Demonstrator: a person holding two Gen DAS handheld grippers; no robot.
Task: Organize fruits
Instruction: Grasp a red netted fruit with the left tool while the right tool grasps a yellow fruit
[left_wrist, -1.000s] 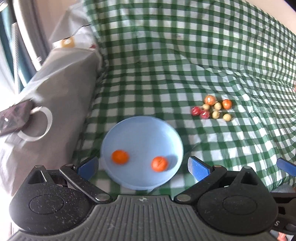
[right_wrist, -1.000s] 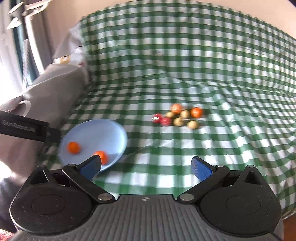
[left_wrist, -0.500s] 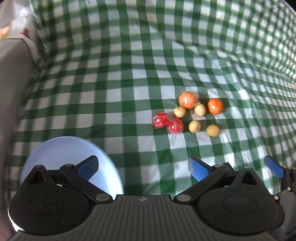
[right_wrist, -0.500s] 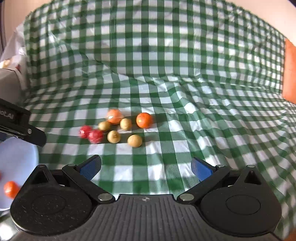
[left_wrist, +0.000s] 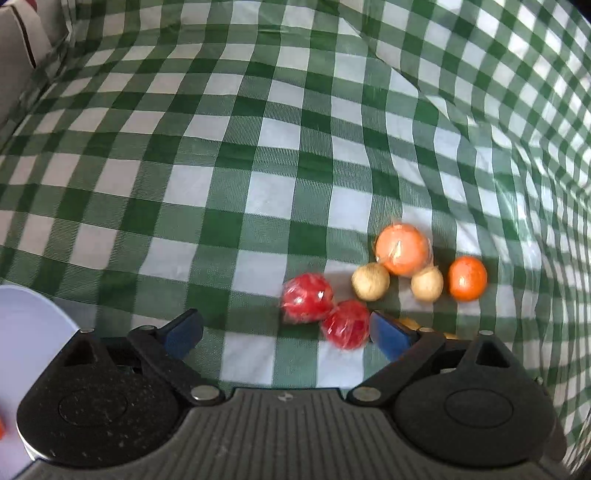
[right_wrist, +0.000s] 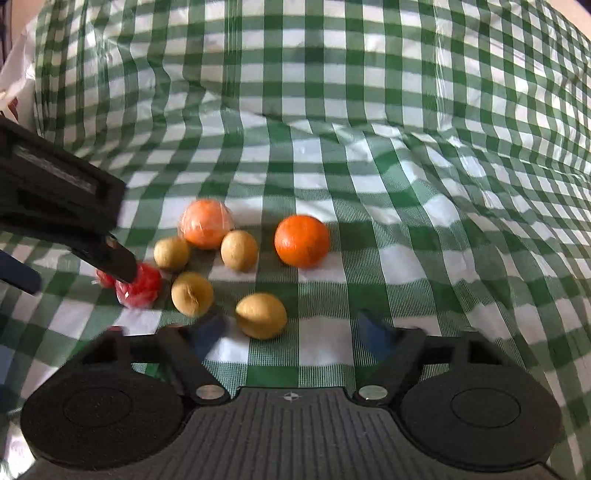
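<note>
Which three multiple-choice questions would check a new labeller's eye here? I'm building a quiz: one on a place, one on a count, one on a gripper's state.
1. Where does the wrapped orange fruit lie?
A. In the bowl
B. On the checked cloth, among the tan fruits
C. Between the right gripper's fingers

2. How many tan fruits show in the right wrist view?
A. Two
B. Four
C. Six

3. How is the right gripper?
A. Open, nothing gripped
B. Shut on the bare orange
C. Shut on a red fruit

Answers:
1 B: it rests on the cloth against two tan fruits.
2 B: those two plus two nearer ones.
3 A: its jaws, which have just been closing, stand apart with only cloth between them; the nearest tan fruit sits just beyond the tips.
</note>
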